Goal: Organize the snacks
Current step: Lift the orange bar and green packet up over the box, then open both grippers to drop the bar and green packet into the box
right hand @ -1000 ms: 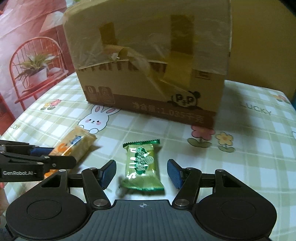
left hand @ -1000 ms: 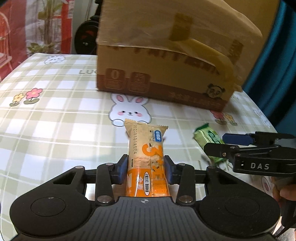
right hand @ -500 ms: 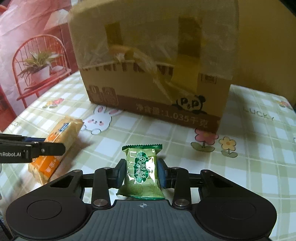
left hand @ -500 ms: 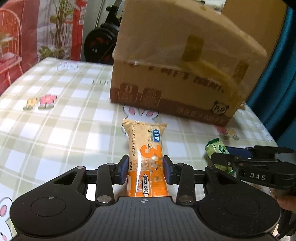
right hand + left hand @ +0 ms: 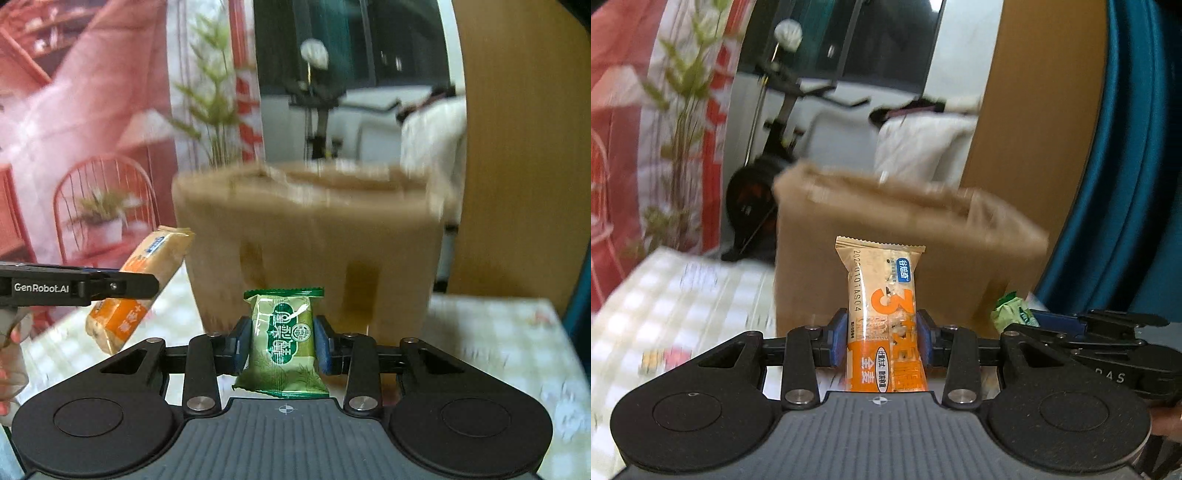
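Both snacks airborne, cardboard box [image 5: 310,251] as reference. Left gripper [image 5: 882,343] clamped on the orange snack bar [image 5: 882,314], gripped across its middle, long axis pointing toward the box's near wall. Right gripper [image 5: 282,347] clamped on the green pastry packet [image 5: 282,339], pads at both side edges, packet upright in front of the box. From the right wrist view the bar hangs left of the box, clear of the checked tablecloth [image 5: 509,332]. Box top blurred; opening not readable from here.

Judgement: step in hand is carrying both up to the box rim. To do it well:
- clear the near wall fully before moving forward; the bar's leading end would catch first
- keep the two grippers apart over the opening
- release low inside, one after the other
- hold squeeze steady; wrappers look slippery
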The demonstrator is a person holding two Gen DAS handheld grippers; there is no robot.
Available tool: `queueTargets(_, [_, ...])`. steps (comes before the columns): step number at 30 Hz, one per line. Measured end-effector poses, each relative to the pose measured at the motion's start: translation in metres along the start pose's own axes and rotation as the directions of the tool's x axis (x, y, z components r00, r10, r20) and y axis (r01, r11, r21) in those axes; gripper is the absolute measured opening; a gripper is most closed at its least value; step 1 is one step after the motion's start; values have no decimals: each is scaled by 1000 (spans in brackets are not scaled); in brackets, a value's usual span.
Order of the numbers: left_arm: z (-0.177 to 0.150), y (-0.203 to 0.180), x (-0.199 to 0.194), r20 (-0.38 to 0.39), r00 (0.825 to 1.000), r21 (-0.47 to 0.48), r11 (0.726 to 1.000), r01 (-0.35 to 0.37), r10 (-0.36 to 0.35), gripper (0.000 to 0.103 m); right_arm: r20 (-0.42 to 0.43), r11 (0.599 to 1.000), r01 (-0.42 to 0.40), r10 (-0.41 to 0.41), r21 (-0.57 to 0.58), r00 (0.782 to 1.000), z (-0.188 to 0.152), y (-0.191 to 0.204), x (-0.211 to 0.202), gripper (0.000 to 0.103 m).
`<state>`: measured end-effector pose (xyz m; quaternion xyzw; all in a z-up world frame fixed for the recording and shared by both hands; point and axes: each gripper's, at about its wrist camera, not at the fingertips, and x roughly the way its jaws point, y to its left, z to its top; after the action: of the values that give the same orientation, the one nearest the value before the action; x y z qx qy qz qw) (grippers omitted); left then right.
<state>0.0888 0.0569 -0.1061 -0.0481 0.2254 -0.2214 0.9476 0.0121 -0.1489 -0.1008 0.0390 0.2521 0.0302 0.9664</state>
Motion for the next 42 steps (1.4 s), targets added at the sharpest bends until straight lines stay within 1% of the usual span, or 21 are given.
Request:
queueTargets(3, [27,-7,2,58,998,35,999,16,-18,40,65,1000,-3,5,-19,998,30,-7,-5,33])
queueTargets(7, [60,-15,20,106,994,55,998,28,-34,40,122,1000,7,-3,-26,993,71,-24,0,33])
queueTargets(10, [83,-18,44,128,991,82,996,33,-43,40,129,999,26,-22,-35,991,101,-38,17,33])
queueTargets(14, [105,-12,80,117,993,90,996,9,-20,40,100,998,61,-58,-21,993,128,-56,53,33])
queueTargets(16, [111,-9,102,93,996,91,996,-9,0,40,87,998,70,-68,-10,994,132,-62,68,33])
queueTargets(21, [114,6,127,39,998,72,996,-45,42,40,42,996,86,-85,-29,996,128,-64,103,33])
queueTargets(23, [111,15,128,22,999,76,996,-48,46,40,26,996,86,-86,-19,996,126,-66,112,33])
queueTargets(26, [106,16,128,-2,998,88,995,-57,57,40,3,996,94,-94,-4,996,122,-68,123,34])
queueTargets(28, [105,17,128,-10,997,100,992,-77,78,45,-10,995,101,-101,4,995,118,-69,125,35])
queueTargets(30, [106,16,122,-9,996,119,989,-85,87,72,-6,994,109,-109,16,994,117,-69,124,45])
queueTargets(32, [108,15,113,12,995,138,986,-95,94,80,2,994,106,-106,22,994,118,-68,121,63])
queueTargets(33, [110,14,109,21,994,144,984,-105,103,84,7,994,107,-108,22,994,118,-67,117,66])
queueTargets(36, [116,11,97,28,991,156,979,-133,131,89,18,993,113,-113,30,993,122,-63,106,80])
queueTargets(37, [118,10,91,28,990,159,977,-139,137,89,21,994,107,-108,37,994,123,-63,102,89])
queueTargets(38, [120,9,87,27,990,161,977,-142,139,90,27,994,102,-103,45,994,124,-61,97,94])
queueTargets(40, [123,9,73,35,989,157,977,-146,142,90,41,994,95,-97,52,994,127,-58,83,97])
queueTargets(42, [126,8,60,54,988,148,978,-150,143,94,52,995,91,-93,48,994,131,-53,70,100])
